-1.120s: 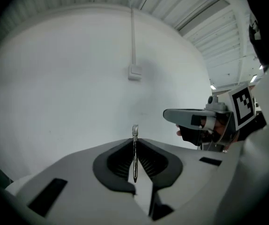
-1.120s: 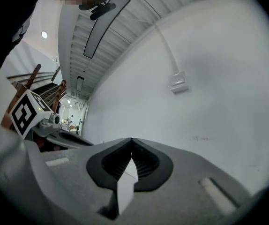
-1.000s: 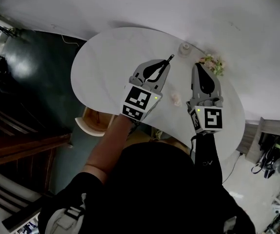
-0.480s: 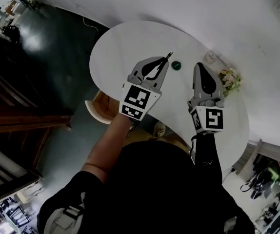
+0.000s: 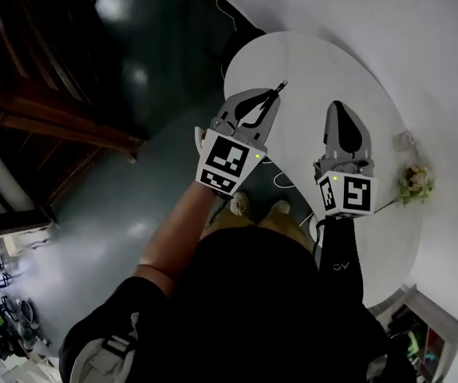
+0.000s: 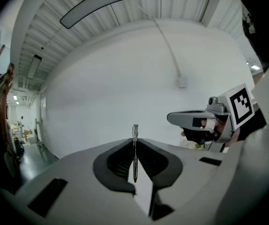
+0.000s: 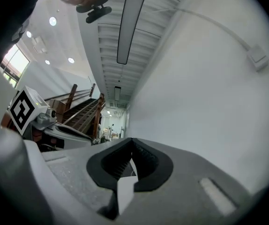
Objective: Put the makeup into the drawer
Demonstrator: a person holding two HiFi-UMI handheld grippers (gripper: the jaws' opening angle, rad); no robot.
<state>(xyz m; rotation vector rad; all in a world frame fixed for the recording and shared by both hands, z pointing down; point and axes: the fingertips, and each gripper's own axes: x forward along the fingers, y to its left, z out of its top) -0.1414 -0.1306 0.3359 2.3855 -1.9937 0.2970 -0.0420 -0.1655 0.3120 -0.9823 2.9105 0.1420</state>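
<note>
Two grippers sit mid-frame in the head view, both pointing toward the top. The left gripper (image 5: 270, 96) has its jaws pinched on a thin dark makeup pencil (image 5: 280, 87). The pencil pokes out past the tips, over the left edge of the white table (image 5: 317, 62). The right gripper (image 5: 337, 106) is pressed together with nothing in it. Only print I can spot is the black-and-white square marker on the left cube (image 5: 227, 163) and the right cube (image 5: 347, 195). The little white logo on the black sleeve (image 5: 338, 266) is too small to read. A flower bunch (image 5: 415, 183) sits at the right side of the frame, by the table's edge.
</note>
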